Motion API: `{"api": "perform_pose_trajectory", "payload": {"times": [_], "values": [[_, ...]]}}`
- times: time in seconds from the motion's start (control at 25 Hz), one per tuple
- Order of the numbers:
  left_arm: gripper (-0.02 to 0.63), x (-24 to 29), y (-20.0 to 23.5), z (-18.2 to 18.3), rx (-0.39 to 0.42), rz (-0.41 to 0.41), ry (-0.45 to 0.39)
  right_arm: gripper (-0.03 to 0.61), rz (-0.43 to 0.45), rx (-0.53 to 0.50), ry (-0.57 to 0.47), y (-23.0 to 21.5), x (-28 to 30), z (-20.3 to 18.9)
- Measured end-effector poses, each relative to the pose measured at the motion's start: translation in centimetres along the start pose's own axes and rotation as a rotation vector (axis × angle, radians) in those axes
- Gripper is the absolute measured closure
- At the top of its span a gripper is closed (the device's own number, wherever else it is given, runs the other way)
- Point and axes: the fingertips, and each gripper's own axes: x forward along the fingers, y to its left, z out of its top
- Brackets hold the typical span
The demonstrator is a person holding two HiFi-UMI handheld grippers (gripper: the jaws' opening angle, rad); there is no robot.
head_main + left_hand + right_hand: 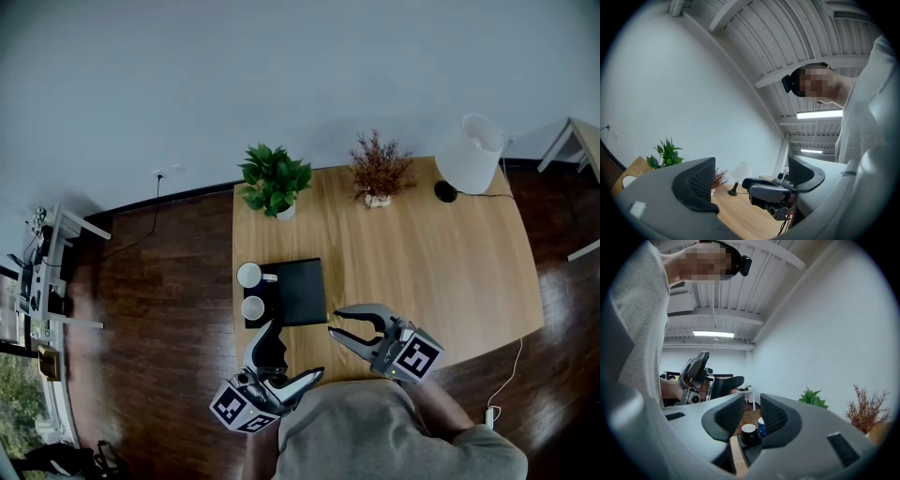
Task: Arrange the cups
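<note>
Two cups stand upright, mouths up, on the left end of a black mat [300, 292], close to the worktop's [441, 262] left edge. The far cup [249, 275] and near cup [253, 307] are just beside each other, in a row along that edge. The far cup's handle points right, across the mat; I cannot tell the near cup's.

My left gripper [291, 354] hangs at the near edge, below the near cup, jaws wide and empty. My right gripper [345, 322] is right of it over the near edge, jaws apart with nothing between them, aimed left at the cups.

Right of the mat is broad bare wood. A plant [275, 178], a dried sprig [380, 169] and a lamp [472, 155] line the far edge.
</note>
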Motion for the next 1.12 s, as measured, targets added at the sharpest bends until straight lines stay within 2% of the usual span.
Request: {"api": "perform_pose_trajectory", "payload": {"times": [0.48, 1.12], "values": [[0.14, -0.7, 0.0, 0.1, -0.005, -0.004, -0.018, 0.48, 0.04, -0.023, 0.022, 1.1, 1.0, 0.0], [0.14, -1.4, 0.6, 0.0, -0.019, 0.019, -0.038, 0.483, 0.05, -0.03, 0.064, 1.3, 1.4, -1.0]]}}
